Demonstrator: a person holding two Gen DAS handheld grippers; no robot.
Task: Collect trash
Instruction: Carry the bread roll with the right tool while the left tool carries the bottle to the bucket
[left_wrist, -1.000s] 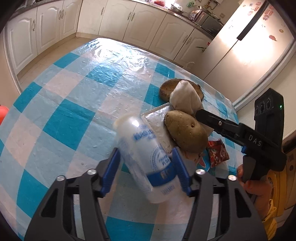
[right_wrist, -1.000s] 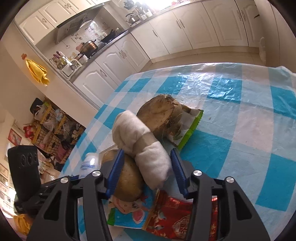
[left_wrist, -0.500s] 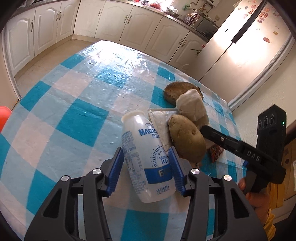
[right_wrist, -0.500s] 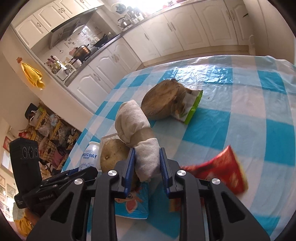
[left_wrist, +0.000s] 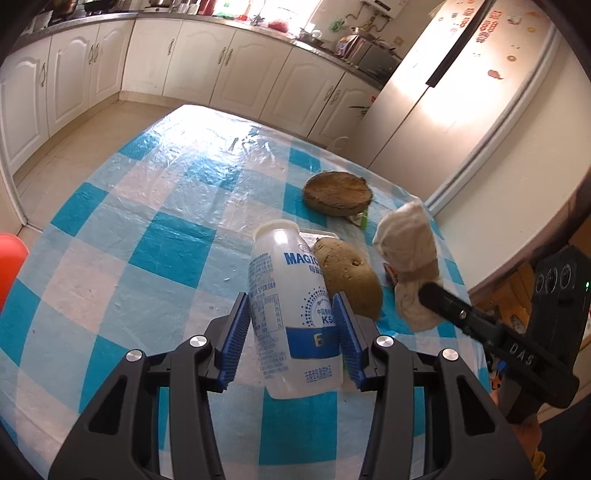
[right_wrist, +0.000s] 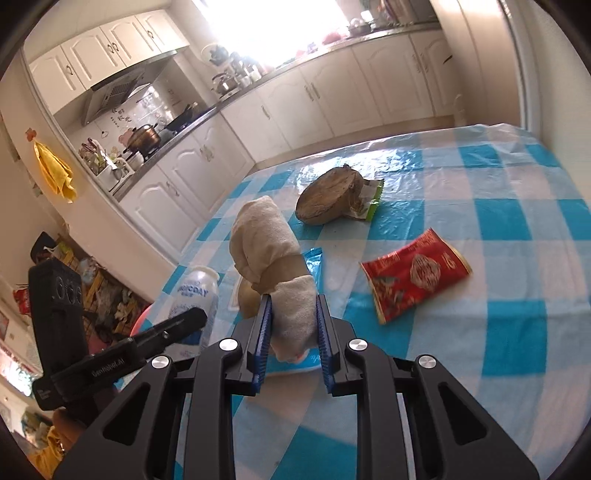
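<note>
one bottle (left_wrist: 295, 314), one potato (left_wrist: 351, 277), two wrappers (right_wrist: 413, 275)

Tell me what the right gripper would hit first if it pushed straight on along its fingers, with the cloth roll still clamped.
Probably the blue wrapper on the checked tablecloth, just beyond the cloth roll that the right gripper is shut on. The roll's tip would likely land first. Depth is uncertain; the brown husk lies farther along.

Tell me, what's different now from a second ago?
Both grippers closed and lifted: the left gripper clamped the bottle, and its fingers are closing. The right gripper clamped the cloth roll and raised it, uncovering the red wrapper. The potato and coconut stayed put.
</note>
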